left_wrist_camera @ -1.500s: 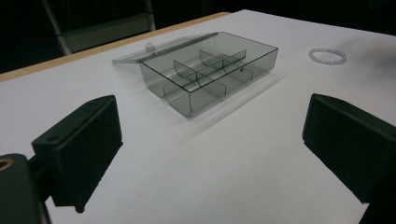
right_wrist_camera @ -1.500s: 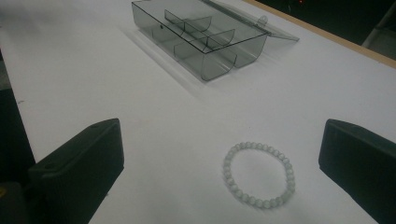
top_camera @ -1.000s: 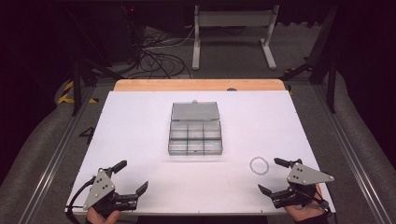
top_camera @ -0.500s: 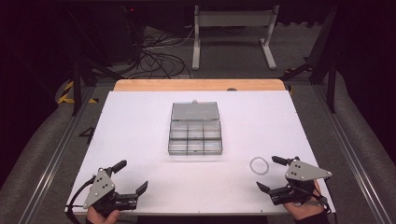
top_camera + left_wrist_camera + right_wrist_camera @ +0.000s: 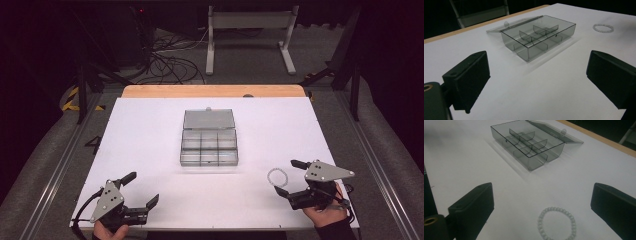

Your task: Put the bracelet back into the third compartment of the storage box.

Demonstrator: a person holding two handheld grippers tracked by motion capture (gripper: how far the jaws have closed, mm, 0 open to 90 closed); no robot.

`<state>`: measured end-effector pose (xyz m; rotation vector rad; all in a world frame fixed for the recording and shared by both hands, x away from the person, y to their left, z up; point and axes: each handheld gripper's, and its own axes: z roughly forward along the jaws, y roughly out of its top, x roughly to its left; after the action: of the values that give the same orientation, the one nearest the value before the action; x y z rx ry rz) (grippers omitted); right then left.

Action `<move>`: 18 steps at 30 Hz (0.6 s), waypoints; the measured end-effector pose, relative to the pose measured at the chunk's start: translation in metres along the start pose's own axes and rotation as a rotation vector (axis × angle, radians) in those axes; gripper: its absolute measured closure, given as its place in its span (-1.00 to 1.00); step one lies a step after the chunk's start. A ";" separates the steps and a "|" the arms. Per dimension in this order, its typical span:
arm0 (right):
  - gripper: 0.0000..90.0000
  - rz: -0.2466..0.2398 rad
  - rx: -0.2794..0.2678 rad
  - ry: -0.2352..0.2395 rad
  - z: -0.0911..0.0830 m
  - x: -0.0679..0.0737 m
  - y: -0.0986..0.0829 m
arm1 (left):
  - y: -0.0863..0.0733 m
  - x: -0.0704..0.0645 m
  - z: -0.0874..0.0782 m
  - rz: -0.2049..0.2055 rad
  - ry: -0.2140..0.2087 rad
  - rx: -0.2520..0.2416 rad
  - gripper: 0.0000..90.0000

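**A:** ok so what's the pose on each side? going left to right.

**B:** The left black two-jaw gripper point(image 5: 141, 189) sits low at the near left corner of the white table point(image 5: 150, 130), held by a hand point(image 5: 110, 232) coming in from the bottom edge. Grey three-cornered plate on top, cable looping off to its left. Jaws wide apart, nothing between them, pointing toward the middle of the table.

**A:** and the stuff in the middle?

**B:** A clear smoky-grey plastic compartment box point(image 5: 209, 146), rectangular, thin shiny walls, dividers splitting it into six cells. Its hinged lid point(image 5: 208, 119) is flipped open and lies flat on the far side. Cells look empty in both gripper views.

**A:** right side?

**B:** A small bracelet of pale translucent beads point(image 5: 278, 176) lies flat on the table, well apart from the box, near-right of it. The right black two-jaw gripper point(image 5: 290, 177) is just beside it, angled left; its jaws are spread wide and the bracelet lies a little ahead of the gap, untouched. The hand point(image 5: 326, 212) holding it shows a dark sleeve.

**A:** anything around?

**B:** Wooden strip along the far table edge point(image 5: 215, 90), tangled black cables point(image 5: 172, 60) and a grey metal stand point(image 5: 250, 35) on the floor beyond. Nothing blocks the box or bracelet.
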<state>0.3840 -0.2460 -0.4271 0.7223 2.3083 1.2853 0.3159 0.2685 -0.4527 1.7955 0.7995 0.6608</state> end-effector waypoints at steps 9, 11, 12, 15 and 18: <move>-0.89 0.006 0.018 -0.004 0.004 -0.008 0.009 | 0.000 0.000 0.000 0.000 0.003 0.000 -0.88; -0.89 0.005 0.023 -0.006 0.004 -0.009 0.011 | 0.000 0.000 0.000 -0.001 0.002 0.002 -0.88; -0.89 0.005 0.026 -0.010 0.004 -0.011 0.012 | 0.000 0.000 0.000 -0.003 0.001 0.004 -0.88; -0.89 0.018 0.030 -0.015 0.004 -0.015 0.015 | 0.000 0.000 0.000 -0.004 0.003 0.005 -0.88; -0.89 0.016 0.034 -0.017 0.005 -0.017 0.018 | 0.000 0.000 0.000 -0.005 0.003 0.004 -0.88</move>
<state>0.4044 -0.2456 -0.4127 0.7611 2.3199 1.2449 0.3159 0.2690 -0.4526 1.7966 0.8072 0.6591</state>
